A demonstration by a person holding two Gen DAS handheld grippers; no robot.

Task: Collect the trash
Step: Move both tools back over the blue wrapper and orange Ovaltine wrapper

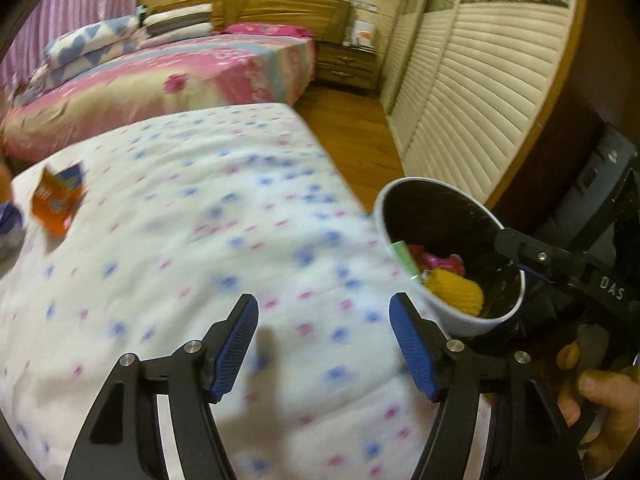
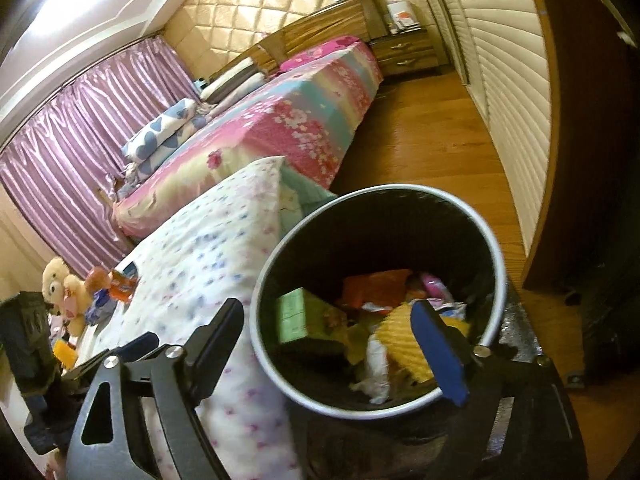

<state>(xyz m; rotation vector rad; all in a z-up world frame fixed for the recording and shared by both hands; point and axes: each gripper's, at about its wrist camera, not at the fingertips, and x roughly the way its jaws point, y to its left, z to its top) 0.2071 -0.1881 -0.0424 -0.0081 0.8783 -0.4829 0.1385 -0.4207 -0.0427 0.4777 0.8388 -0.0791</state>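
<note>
**Bin half filled, next wrapper lies off to the left gripper's far left**

The right gripper [image 2: 348, 344] hangs over the mouth of the bin [image 2: 498, 264], its jaws spread wide with nothing between them. Straight below and ahead of it, inside the bin, lie a green packet [image 2: 296, 316], an orange packet [image 2: 376, 288], a yellow ribbed piece [image 2: 400, 340] and some white crumpled paper [image 2: 376, 368]. That hand looks done with its drop.

The left gripper [image 1: 324, 344] is also released and empty, its blue pads [image 1: 236, 344] apart above the dotted white quilt [image 1: 180, 240]. The bin sits close on its right, just past the right-hand jaw. The trash not yet collected is on the other side: an orange snack wrapper [image 1: 58, 200] lies flat on the quilt, ahead of this gripper and well off to its left, near the quilt's far edge. Its long side runs roughly away from the gripper, tilted a little to the right; the blur makes this uncertain.

From the right gripper the same wrapper shows far off to the left, beside a plush bear [image 2: 64, 288], so the left hand is plainly the nearer one. The coming reach, as I judge it, is a swing leftward and forward, with the jaws turned to close across the wrapper's short side.
</note>
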